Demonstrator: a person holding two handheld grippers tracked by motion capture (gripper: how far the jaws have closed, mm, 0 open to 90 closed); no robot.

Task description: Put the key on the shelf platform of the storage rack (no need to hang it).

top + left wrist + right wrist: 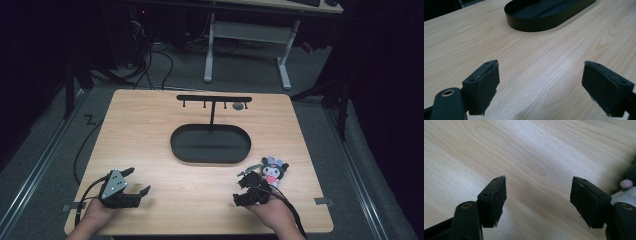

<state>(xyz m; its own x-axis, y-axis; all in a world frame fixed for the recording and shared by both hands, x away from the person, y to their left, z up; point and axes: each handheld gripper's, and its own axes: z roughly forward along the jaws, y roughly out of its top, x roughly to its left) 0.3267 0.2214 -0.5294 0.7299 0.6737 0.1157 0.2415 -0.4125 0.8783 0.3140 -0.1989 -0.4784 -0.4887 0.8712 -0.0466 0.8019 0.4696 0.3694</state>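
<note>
A small plush toy (274, 170), black with a white face and a pink body, lies on the wooden table (150, 130) at the front right. My right gripper (245, 183) rests just left of it, open with bare wood between the jaws. The right gripper view has those jaws (537, 200) apart and a pink and white edge of the plush (627, 184) at the far right, outside them. My left gripper (137, 181) sits at the front left, open and holding nothing. Ahead of its jaws (540, 85) lies bare wood, then the black oval tray (544, 22).
The black oval tray (180, 150) lies at the table's middle. A thin post rises from it to a black T-shaped hook bar (214, 98), with a small grey round thing (239, 106) near its right end. A white desk frame (245, 35) stands beyond the table.
</note>
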